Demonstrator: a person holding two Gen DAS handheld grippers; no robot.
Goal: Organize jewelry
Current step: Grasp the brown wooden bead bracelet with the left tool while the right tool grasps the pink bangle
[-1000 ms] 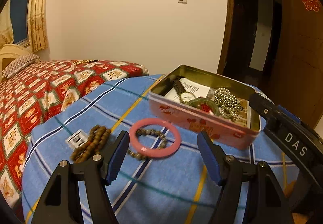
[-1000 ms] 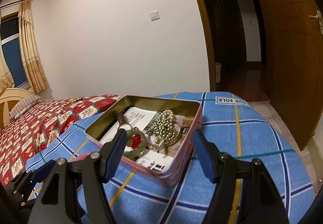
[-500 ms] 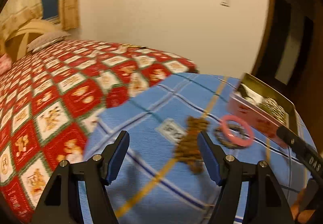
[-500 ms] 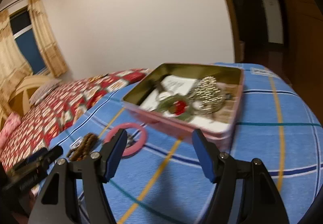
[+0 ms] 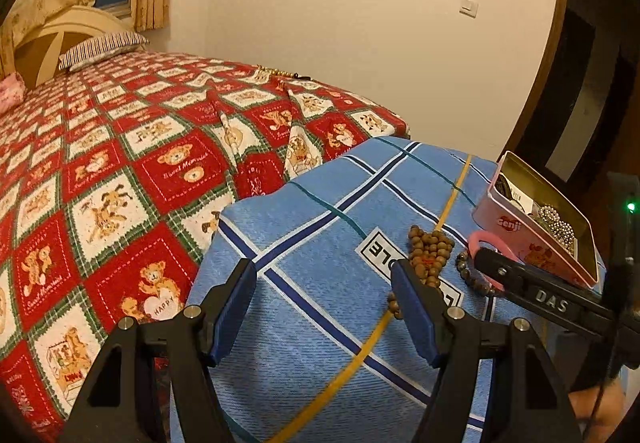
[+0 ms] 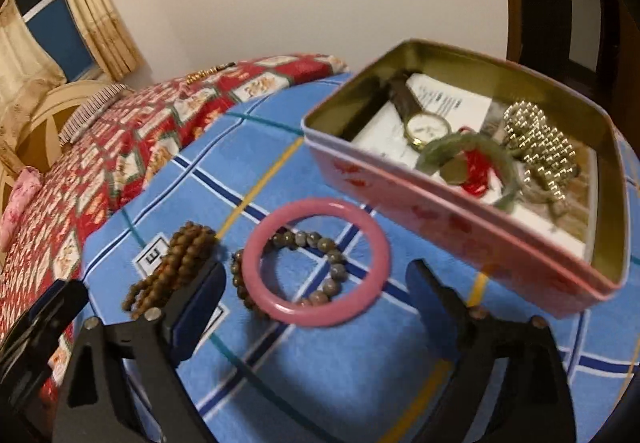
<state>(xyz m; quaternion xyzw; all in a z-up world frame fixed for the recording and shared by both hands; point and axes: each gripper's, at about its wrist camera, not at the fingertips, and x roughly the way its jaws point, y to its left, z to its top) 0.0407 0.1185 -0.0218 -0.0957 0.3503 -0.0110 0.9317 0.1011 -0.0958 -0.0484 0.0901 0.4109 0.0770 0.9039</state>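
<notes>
Right wrist view: a watch [image 6: 426,128] and green bangle [image 6: 468,147] are already packed in the tin [image 6: 460,211]. The pink bangle [image 6: 316,259] and bead bracelets [image 6: 176,263] are left near it, on the desk [image 6: 352,355]. The right hand-held gripper [image 6: 316,295], just opened wide, is empty; the left hand-held gripper [image 5: 322,307] is spread, empty.

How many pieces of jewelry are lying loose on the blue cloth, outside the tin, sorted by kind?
Pink bangle: 1
Grey bead bracelet, partly under the bangle: 1
Brown wooden bead string: 1
Total: 3 loose on the blue cloth; the rest sits in the pink tin.
</notes>
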